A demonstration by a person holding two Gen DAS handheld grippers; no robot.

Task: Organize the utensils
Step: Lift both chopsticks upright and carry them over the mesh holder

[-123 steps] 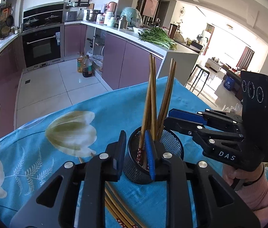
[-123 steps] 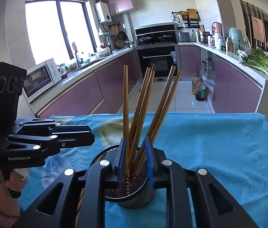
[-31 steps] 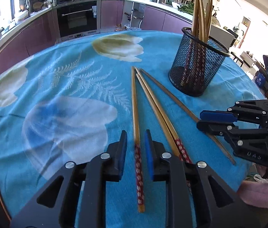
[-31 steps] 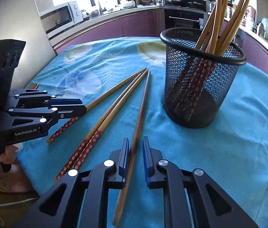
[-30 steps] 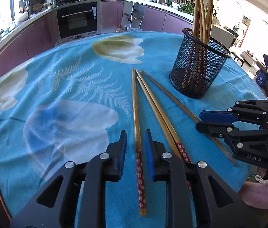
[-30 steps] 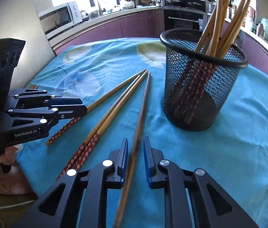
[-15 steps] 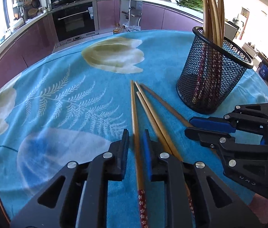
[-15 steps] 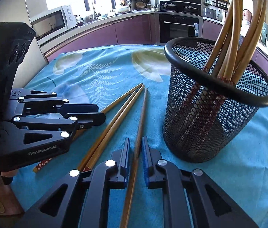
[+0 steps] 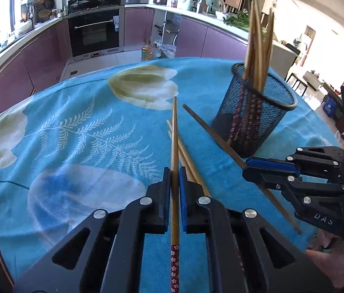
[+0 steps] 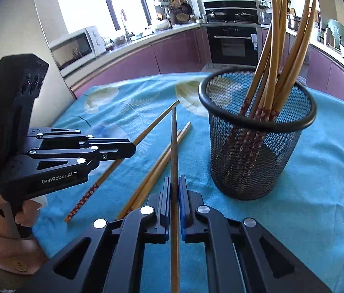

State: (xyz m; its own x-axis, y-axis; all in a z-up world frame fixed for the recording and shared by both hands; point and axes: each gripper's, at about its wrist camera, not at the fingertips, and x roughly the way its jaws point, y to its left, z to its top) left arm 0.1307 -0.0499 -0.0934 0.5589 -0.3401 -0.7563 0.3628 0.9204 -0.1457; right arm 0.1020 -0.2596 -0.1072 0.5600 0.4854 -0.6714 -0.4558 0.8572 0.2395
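Your left gripper (image 9: 175, 180) and right gripper (image 10: 175, 190) each clamp one chopstick; several already in holder (image 10: 257, 151), two still on cloth (image 9: 98, 131).

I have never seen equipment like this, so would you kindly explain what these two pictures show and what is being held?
No robot here: a person holds a pair of tongs in each hand, each carrying a camera looking along its fingers. One picture is from the left tongs, the other from the right tongs; each also sees the other. Both are shut, each on one chopstick: the left chopstick and the right chopstick. On the blue flowered tablecloth lie two loose chopsticks beside a black mesh holder with more standing inside.
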